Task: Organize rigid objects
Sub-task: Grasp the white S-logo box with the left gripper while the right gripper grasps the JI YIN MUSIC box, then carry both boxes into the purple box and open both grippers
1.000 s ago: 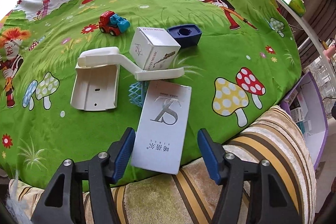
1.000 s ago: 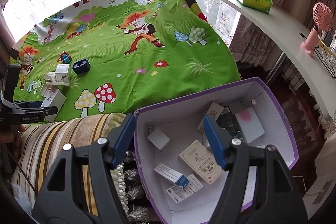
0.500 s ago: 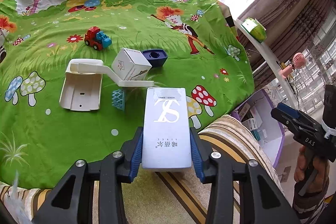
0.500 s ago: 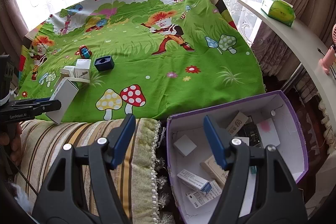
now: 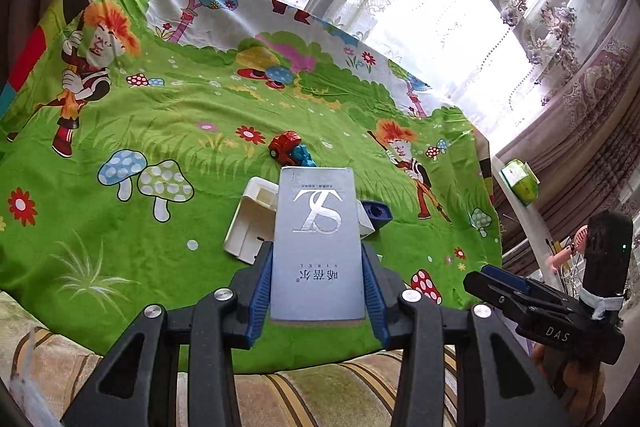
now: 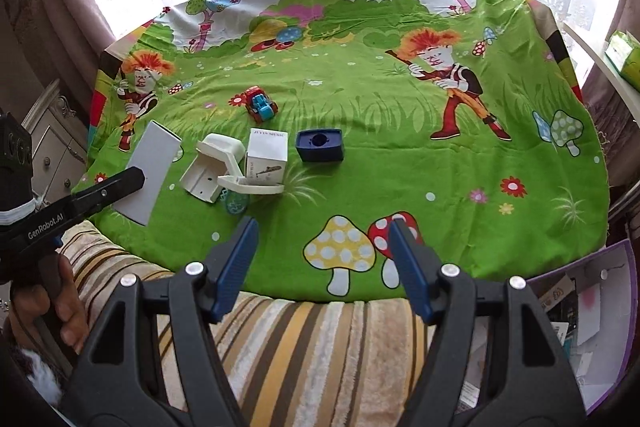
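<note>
One grey box (image 5: 316, 247) pinched flat between my left gripper's (image 5: 316, 291) blue pads (image 5: 258, 291), long end sticking forward past fingertips, lifted clear of green cloth (image 5: 160, 259). Judgement: keep squeeze even, box level, carry rightward to purple bin (image 6: 592, 327). Beyond box tip: white holder (image 5: 250, 223), toy car (image 5: 290, 151). Right gripper (image 6: 322, 267) jaws wide apart, nothing between, poised above striped cushion (image 6: 304, 343), bin at its right.

Left of the navy tray (image 6: 320, 145) sits the white cube box (image 6: 267, 159), then the white plastic holder (image 6: 214, 167).
</note>
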The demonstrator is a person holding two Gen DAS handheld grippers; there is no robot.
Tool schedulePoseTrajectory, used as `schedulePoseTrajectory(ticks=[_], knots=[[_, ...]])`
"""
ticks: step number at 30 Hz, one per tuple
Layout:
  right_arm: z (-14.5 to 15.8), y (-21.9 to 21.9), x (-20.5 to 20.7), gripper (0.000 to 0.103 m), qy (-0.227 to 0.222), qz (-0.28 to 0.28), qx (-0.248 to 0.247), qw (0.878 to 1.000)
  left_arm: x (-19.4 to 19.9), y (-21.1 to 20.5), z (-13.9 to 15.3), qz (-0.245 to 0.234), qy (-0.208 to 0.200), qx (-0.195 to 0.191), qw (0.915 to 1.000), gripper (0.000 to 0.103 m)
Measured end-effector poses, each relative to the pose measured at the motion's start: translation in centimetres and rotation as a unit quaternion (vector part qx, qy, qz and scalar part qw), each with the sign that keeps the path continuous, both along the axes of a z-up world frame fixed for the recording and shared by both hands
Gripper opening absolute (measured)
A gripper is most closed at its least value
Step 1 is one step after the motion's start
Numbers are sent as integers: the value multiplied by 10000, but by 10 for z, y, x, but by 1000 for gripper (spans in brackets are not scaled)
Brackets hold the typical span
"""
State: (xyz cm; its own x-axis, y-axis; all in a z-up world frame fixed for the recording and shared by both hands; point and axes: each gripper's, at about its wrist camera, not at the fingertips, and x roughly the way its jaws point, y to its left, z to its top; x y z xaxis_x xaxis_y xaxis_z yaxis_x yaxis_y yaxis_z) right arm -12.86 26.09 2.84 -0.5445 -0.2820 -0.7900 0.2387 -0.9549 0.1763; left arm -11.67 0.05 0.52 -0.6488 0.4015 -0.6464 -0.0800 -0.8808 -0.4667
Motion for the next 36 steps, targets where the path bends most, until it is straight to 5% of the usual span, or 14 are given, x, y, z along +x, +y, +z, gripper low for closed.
schedulePoseTrajectory(ticks=[10,21,27,36], knots=[[-30,-52,-66,70,-357,252,-312,9986,2,-1,-3,252,-5,-327,9991,42],[-57,-68,-91,70,-615,358,-203,9973,2,-1,-4,753,-179,-1083,9911,42],[-73,-68,-100,46,-879,381,-201,9952,-1,2,-7,877,-320,-1407,9856,42],[-56,-64,-86,45,-442,330,-67,9985,-2,8,-6,962,-381,-1760,9789,42]])
